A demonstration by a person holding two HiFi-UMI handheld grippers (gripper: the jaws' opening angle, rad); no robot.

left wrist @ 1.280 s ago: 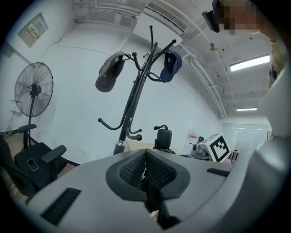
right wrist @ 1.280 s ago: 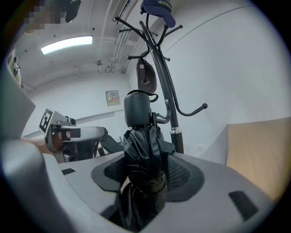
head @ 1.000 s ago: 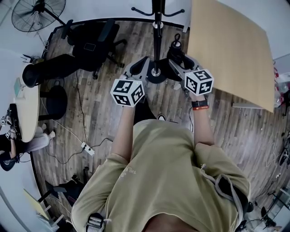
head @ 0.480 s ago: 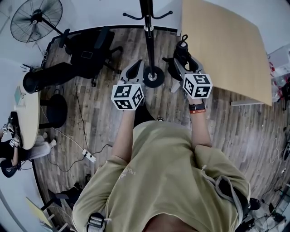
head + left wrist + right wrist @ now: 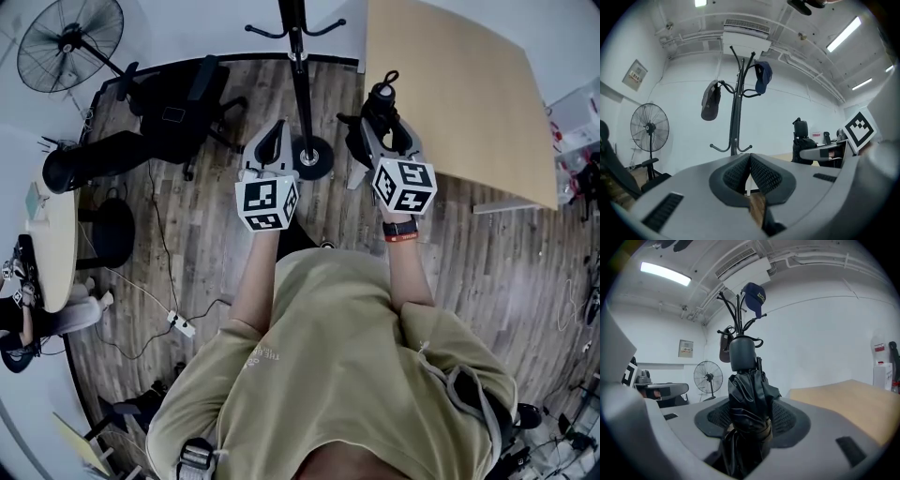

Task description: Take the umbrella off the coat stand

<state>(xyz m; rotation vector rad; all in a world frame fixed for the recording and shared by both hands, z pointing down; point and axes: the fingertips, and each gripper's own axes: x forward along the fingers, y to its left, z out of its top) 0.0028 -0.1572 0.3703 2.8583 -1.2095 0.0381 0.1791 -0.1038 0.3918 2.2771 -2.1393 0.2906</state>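
My right gripper point(image 5: 382, 127) is shut on a folded black umbrella point(image 5: 380, 101). In the right gripper view the umbrella point(image 5: 746, 399) stands upright between the pads, its stubby handle point(image 5: 742, 354) on top. It hangs free of the black coat stand point(image 5: 298, 84), which rises just left of it. My left gripper point(image 5: 267, 141) is shut on nothing, left of the stand's round base point(image 5: 311, 157). In the left gripper view the stand point(image 5: 736, 108) carries a dark cap point(image 5: 710, 101) and a blue cap point(image 5: 762, 75).
A light wooden table point(image 5: 459, 94) lies right of the right gripper. Black office chairs point(image 5: 178, 103) and a floor fan point(image 5: 64, 42) stand to the left, with cables and a power strip point(image 5: 181, 319) on the wood floor. A white round table point(image 5: 52, 234) is at far left.
My right gripper has carried the umbrella up and to the right, widening the gap to the stand's pole. The left gripper has shifted a little and stays shut.
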